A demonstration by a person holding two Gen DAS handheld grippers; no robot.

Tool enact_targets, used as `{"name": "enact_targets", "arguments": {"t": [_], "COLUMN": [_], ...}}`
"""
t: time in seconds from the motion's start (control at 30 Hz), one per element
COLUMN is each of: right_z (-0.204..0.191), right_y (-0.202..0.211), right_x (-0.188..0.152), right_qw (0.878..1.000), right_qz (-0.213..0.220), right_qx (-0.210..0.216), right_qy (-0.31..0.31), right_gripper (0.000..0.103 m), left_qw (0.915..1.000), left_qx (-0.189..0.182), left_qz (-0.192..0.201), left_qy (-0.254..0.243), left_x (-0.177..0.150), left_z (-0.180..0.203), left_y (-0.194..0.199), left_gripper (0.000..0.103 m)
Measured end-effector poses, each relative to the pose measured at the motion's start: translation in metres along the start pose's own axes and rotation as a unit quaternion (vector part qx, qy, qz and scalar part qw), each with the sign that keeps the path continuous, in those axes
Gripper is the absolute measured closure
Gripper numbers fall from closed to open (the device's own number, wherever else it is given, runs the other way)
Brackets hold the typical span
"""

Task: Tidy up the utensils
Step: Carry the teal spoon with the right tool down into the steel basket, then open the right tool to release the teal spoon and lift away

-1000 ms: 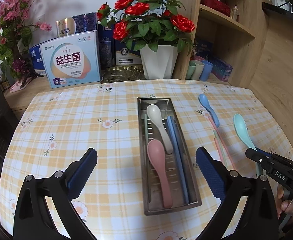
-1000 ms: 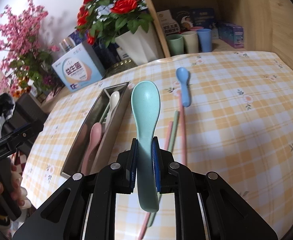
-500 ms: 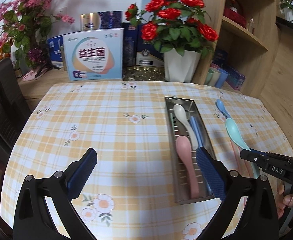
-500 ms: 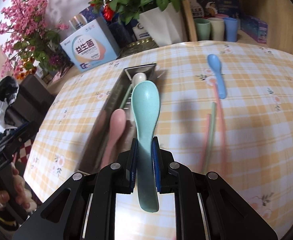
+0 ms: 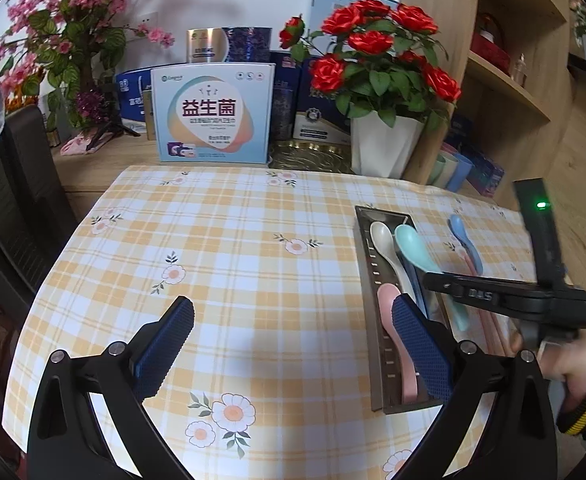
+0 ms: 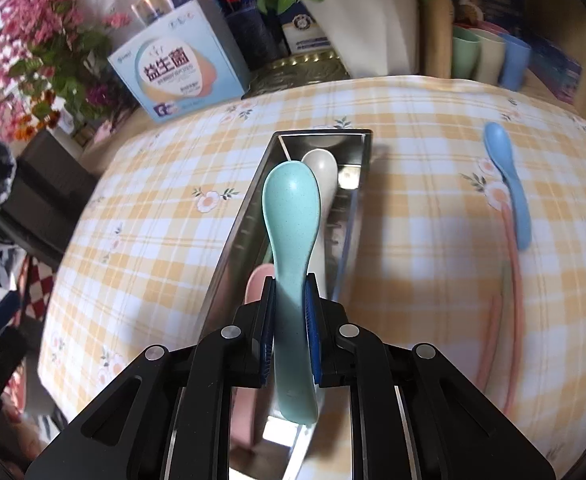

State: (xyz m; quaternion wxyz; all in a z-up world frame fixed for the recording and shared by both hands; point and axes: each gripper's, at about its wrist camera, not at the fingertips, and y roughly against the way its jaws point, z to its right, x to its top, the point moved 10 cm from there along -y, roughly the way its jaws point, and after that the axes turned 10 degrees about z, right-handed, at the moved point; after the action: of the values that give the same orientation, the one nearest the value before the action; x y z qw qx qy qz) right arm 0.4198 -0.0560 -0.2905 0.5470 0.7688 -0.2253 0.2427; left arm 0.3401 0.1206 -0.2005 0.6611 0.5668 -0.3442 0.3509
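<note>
Along the far edge of my checked tablecloth (image 5: 221, 264) I see a white box with Chinese lettering (image 5: 212, 114), red roses in a white pot (image 5: 381, 144) and 3 cups (image 6: 493, 58) tucked by the wooden shelf. The metal tray (image 5: 367, 280) lies lengthwise on the cloth with a white spoon (image 5: 385, 246) and a pink spoon (image 5: 393, 332) inside, so its middle is partly taken. A blue spoon (image 6: 509, 184) and pink chopsticks (image 6: 505, 304) lie on the cloth just beside the tray's right side.

My right gripper (image 6: 289, 334) is pinched on the handle of the teal spoon (image 6: 291, 216), which hangs over the tray, bowl forward above the white spoon. Whether it touches anything below I cannot tell. My left gripper (image 5: 293, 340) is spread wide and empty, over the cloth to the tray's left.
</note>
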Motion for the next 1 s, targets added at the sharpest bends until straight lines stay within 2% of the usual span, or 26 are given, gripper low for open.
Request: {"name": "enact_targets", "arguments": {"t": [0.33, 0.63, 0.77, 1.0], "right_z": [0.002, -0.002, -0.003, 0.01], "right_y": [-0.025, -0.024, -0.015, 0.02], "right_x": [-0.003, -0.007, -0.004, 0.008], "right_qw": [1.0, 0.999, 0.999, 1.0], "right_qz": [-0.03, -0.04, -0.028, 0.023], "right_qx": [-0.008, 0.016, 0.024, 0.015], "right_qy": [-0.007, -0.016, -0.014, 0.012], "right_gripper": [0.089, 0.087, 0.087, 0.087], "left_qw": [0.9999, 0.9999, 0.9999, 1.0], "left_qx": [0.007, 0.008, 0.005, -0.002], "left_qz": [-0.005, -0.004, -0.005, 0.002], "left_qy": [0.009, 0.009, 0.007, -0.001], "left_x": [-0.002, 0.002, 0.003, 0.01], "left_z": [-0.012, -0.008, -0.002, 0.015], "left_y": [-0.001, -0.004, -0.004, 0.0], "left_gripper": [0.006, 0.006, 0.006, 0.006]}}
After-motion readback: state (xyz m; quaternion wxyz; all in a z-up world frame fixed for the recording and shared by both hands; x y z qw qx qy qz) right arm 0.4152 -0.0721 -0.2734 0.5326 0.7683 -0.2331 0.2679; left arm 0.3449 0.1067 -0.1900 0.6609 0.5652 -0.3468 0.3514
